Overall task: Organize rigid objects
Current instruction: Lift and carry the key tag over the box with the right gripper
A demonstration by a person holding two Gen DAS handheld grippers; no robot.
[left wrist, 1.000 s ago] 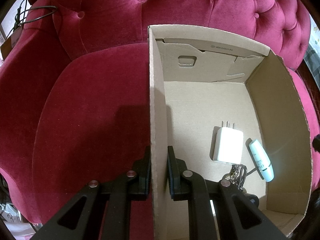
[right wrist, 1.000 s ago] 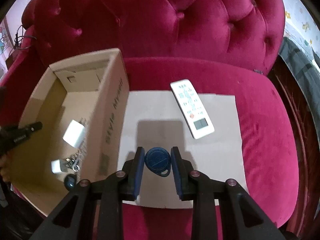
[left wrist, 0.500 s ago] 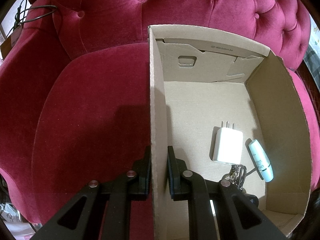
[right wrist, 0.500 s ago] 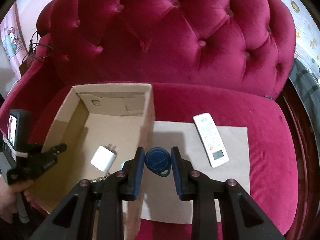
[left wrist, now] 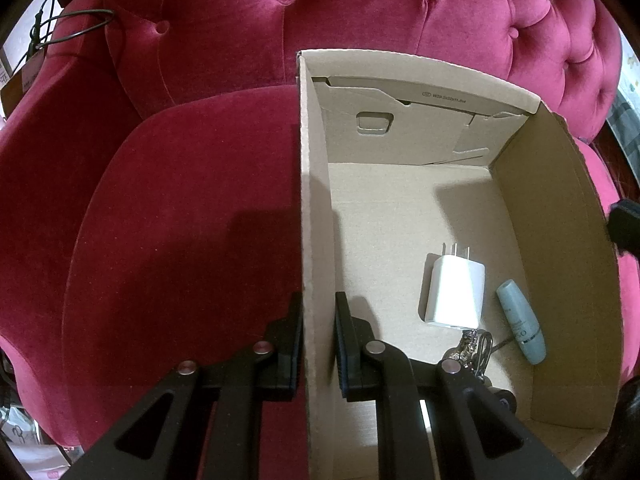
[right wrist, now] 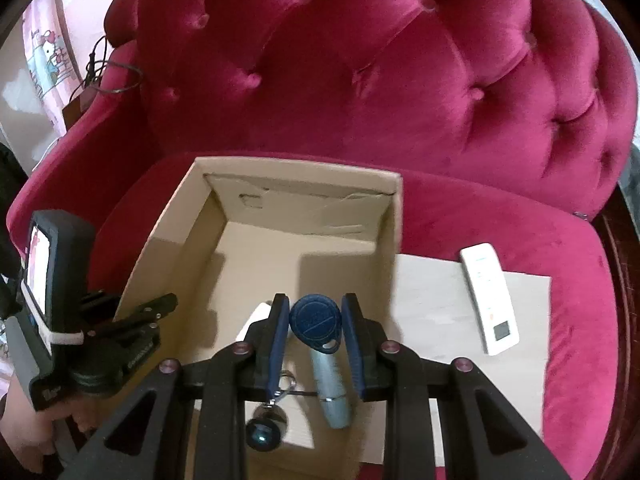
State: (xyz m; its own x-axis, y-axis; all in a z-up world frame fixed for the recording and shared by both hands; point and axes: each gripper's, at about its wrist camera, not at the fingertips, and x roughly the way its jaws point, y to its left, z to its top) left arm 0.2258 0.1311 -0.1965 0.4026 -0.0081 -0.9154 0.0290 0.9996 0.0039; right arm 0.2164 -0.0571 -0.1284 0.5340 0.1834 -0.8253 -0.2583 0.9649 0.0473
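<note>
Left gripper [left wrist: 316,340] clamped on the left wall of the cardboard box [left wrist: 314,200], jaws pinching it from both sides. Inside the box, left to right: white charger [left wrist: 454,294], keyring [left wrist: 474,346], pale blue tube [left wrist: 522,326]. Right gripper [right wrist: 316,328] above the box interior, jaws narrow, holding the blue key fob [right wrist: 316,322]. Farther right, white remote [right wrist: 489,298] on a flat cardboard sheet [right wrist: 432,304] on the red sofa [right wrist: 400,80].

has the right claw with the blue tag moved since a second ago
Yes. The right claw, shut on the blue key tag, has swung left, from over the flat cardboard sheet to above the open cardboard box.
</note>
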